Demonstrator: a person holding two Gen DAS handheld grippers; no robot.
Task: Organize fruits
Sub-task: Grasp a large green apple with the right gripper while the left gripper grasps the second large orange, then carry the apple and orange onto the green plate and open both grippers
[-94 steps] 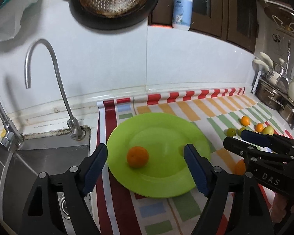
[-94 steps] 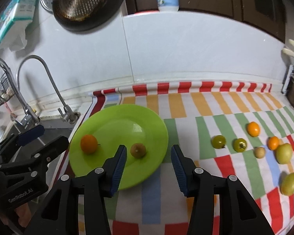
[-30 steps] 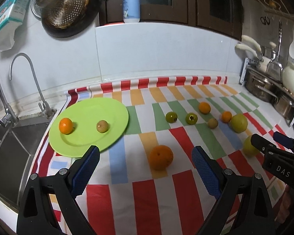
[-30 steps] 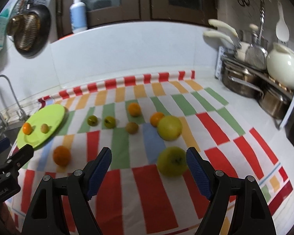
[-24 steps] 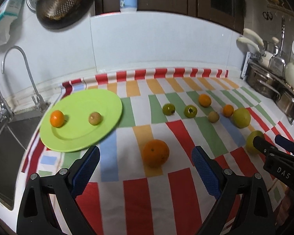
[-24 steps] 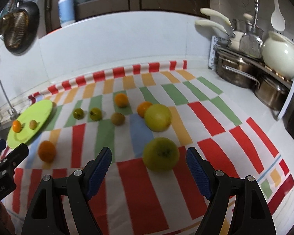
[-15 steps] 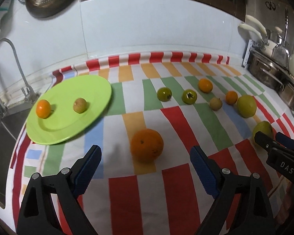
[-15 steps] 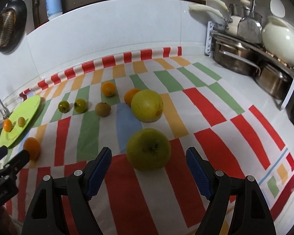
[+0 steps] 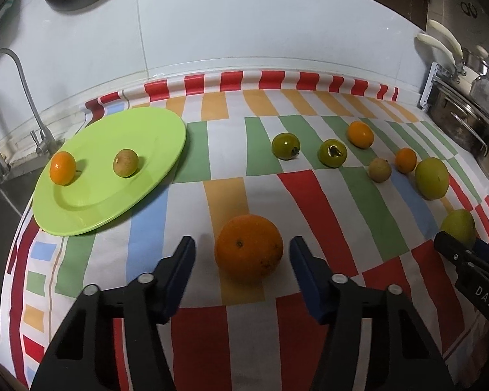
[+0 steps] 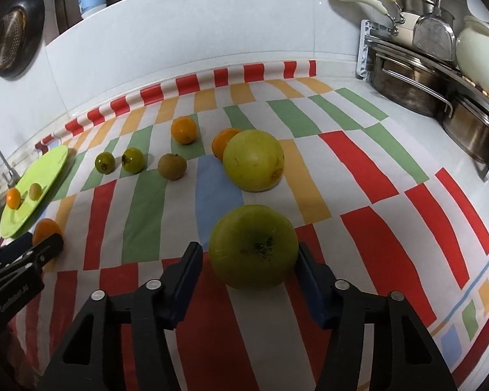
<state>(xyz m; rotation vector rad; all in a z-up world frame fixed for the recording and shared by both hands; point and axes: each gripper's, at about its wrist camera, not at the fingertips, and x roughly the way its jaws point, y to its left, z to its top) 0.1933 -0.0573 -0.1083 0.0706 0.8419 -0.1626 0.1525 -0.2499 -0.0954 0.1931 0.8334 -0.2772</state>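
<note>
Both tools have come down over their fruit since a second ago, and the jaws of each, wide then, are closing now. Nearest in the left wrist view, the left tool [image 9: 241,254] has the large orange [image 9: 248,247] between its blue pads, with a gap on either side, so it is not gripped. The right tool [image 10: 246,257] brackets the green apple [image 10: 253,245]; the right pad sits against the skin, the left one just beside it. Both fruits rest on the striped cloth [image 9: 309,195] covering the surface. Farther off lie a yellow-green apple [image 10: 253,160], two green tomatoes [image 9: 286,145], and small oranges. Farthest left, the green plate [image 9: 81,208] holds a small orange [image 9: 62,167] and a brownish fruit [image 9: 125,162].
</note>
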